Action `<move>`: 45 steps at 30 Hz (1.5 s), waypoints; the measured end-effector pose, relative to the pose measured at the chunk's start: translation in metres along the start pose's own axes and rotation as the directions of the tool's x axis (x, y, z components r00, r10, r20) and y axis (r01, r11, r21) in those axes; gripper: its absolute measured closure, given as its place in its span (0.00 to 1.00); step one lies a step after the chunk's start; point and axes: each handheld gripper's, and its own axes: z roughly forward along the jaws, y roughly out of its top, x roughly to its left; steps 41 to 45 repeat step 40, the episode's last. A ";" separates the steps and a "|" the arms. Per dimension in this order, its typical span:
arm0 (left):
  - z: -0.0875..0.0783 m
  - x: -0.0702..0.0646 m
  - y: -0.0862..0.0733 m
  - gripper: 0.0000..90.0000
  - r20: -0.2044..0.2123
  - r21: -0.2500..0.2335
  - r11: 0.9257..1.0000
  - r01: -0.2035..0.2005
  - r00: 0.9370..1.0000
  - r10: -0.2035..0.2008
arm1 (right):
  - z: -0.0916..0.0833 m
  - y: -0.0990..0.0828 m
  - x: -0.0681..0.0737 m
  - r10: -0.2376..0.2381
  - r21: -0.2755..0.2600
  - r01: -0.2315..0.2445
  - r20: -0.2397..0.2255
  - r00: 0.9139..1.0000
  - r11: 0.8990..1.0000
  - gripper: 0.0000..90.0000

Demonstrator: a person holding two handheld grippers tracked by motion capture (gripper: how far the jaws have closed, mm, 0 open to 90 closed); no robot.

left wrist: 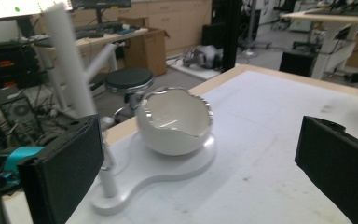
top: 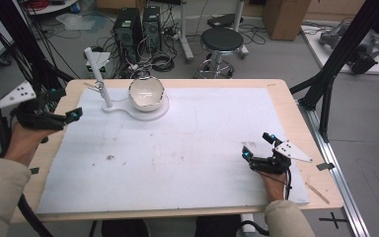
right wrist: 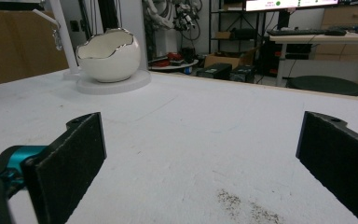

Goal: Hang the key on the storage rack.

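White foam covers the desk [top: 177, 148], and the eggshell bowl [top: 146, 93] sits on its stand at the far-left end. Both hand-held grippers, left [top: 61, 103] and right [top: 257, 144], are wide open and empty. Swing the left carelessly and you'd probably clip the post [top: 98, 74].

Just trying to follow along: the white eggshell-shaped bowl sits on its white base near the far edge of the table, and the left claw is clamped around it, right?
Not quite. The left claw is open and holds nothing; the high view shows it apart from the bowl, off to the left. The bowl does sit on its white base near the far edge.
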 end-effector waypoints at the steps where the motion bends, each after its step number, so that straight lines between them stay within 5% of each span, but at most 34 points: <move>1: 0.000 -0.006 -0.006 0.02 0.004 -0.019 1.000 0.005 1.000 -0.005 | 0.000 0.000 0.000 0.002 -0.002 -0.002 -0.001 1.000 1.000 0.00; 11: 0.009 -0.058 -0.062 0.02 0.044 -0.108 0.994 0.006 0.999 -0.001 | 0.000 0.000 0.001 0.001 0.003 -0.001 -0.002 1.000 1.000 0.01; 19: 0.016 -0.086 -0.108 0.02 -0.023 -0.154 0.988 0.015 1.000 -0.019 | 0.001 0.000 0.002 -0.024 0.005 0.024 -0.003 1.000 1.000 0.00; 26: 0.020 -0.094 -0.125 0.02 -0.048 -0.150 0.989 0.000 0.999 -0.007 | 0.001 0.000 0.002 -0.029 0.005 0.029 -0.003 1.000 1.000 0.01; 30: 0.023 -0.094 -0.134 0.02 -0.043 -0.146 0.989 0.031 0.998 -0.037 | 0.001 0.000 0.002 -0.025 0.005 0.025 -0.003 1.000 1.000 0.01; 45: 0.020 -0.096 -0.136 0.02 -0.088 -0.174 0.985 0.024 0.995 -0.040 | 0.001 0.000 0.003 -0.033 0.006 0.033 0.006 0.999 0.999 0.01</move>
